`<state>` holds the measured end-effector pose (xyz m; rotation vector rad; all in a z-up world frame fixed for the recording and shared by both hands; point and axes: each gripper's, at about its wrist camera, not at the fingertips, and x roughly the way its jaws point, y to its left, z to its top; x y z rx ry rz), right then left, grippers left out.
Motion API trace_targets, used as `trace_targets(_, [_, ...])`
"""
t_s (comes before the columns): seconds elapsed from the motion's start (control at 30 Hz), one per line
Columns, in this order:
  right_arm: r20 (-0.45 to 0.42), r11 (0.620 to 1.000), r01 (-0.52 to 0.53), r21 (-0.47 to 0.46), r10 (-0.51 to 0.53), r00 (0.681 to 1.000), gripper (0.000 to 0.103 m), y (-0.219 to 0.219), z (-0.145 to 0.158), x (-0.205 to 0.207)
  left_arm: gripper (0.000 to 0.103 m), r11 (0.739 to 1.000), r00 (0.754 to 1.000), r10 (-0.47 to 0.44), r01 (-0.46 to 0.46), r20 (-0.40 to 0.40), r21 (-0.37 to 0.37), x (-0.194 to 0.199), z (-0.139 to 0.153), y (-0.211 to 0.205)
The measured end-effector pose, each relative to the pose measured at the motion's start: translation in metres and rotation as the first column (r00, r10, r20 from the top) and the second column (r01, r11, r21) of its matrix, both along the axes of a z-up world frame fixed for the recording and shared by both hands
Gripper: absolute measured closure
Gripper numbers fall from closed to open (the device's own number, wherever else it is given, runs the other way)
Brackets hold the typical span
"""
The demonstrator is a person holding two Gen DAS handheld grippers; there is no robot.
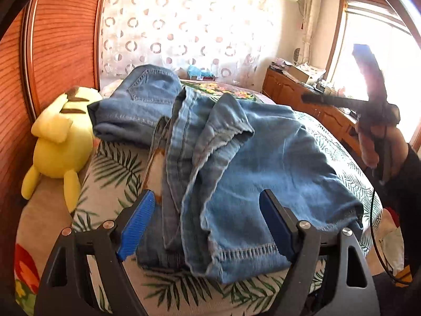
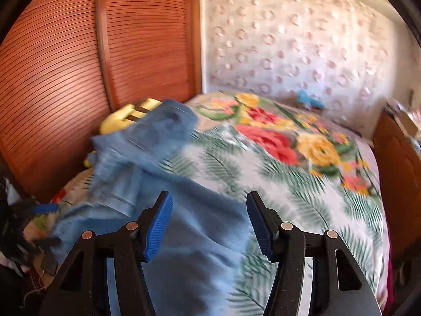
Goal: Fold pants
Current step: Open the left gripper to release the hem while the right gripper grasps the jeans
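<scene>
Light blue denim pants (image 1: pixel 236 158) lie crumpled on the bed, legs doubled over each other, the waist and back pocket at the far left. My left gripper (image 1: pixel 208 205) is open and empty just above the near leg hem. In the right wrist view the pants (image 2: pixel 168 210) spread along the bed's left side, blurred. My right gripper (image 2: pixel 209 210) is open and empty over the near cloth. It also shows in the left wrist view (image 1: pixel 373 110), raised at the right in a hand.
The bed (image 2: pixel 302 184) has a floral and palm-leaf cover. A yellow plush toy (image 1: pixel 60 142) lies by the wooden slatted wardrobe (image 1: pixel 60 42). A wooden cabinet (image 1: pixel 297 92) stands at the right by the window. A padded headboard (image 2: pixel 289 47) is at the back.
</scene>
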<state>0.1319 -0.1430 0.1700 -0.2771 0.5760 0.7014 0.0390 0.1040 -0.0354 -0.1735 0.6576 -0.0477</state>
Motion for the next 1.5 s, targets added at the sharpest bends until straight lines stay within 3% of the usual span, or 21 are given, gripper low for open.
trace_targets(0.17, [-0.097,0.999,0.052,0.003,-0.052,0.994,0.042,-0.022,-0.03,0.016,0.021,0.999,1.0,0.002,-0.002,-0.006,0.05,0.013,0.001,-0.003])
trace_targets(0.53, [-0.254,0.998,0.048,0.037,-0.037,0.967,0.039,-0.029,-0.074,0.015,0.021,0.998,0.999,0.02,-0.018,-0.043,0.052,0.015,-0.017,0.002])
trace_targets(0.67, [-0.27,0.995,0.069,0.077,-0.046,0.962,0.037,-0.032,-0.081,0.023,0.021,0.998,0.998,0.025,-0.022,-0.059,0.056,0.017,-0.024,0.004])
trace_targets(0.9, [-0.247,0.99,0.068,0.124,-0.036,0.968,0.038,-0.026,-0.064,0.041,0.021,0.998,0.998,0.028,-0.024,-0.064,0.055,0.016,-0.028,0.006])
trace_targets(0.97, [-0.242,0.99,0.068,0.122,-0.036,0.97,0.056,-0.019,-0.061,0.046,0.021,0.998,0.998,0.027,-0.023,-0.063,0.057,0.016,-0.028,0.006])
trace_targets(1.03, [-0.219,0.992,0.077,0.1,-0.053,0.974,0.093,-0.011,-0.057,0.049,0.021,0.998,0.998,0.026,-0.022,-0.062,0.058,0.015,-0.028,0.006])
trace_targets(1.33, [-0.027,0.994,0.064,0.085,-0.062,0.998,0.1,0.016,-0.023,0.036,0.021,0.998,0.997,0.034,-0.03,-0.068,0.057,0.015,-0.03,0.009])
trace_targets(1.5, [-0.035,0.994,0.093,0.055,-0.091,0.995,0.1,0.016,-0.032,0.036,0.021,0.998,0.997,0.034,-0.031,-0.067,0.049,0.015,-0.031,0.011])
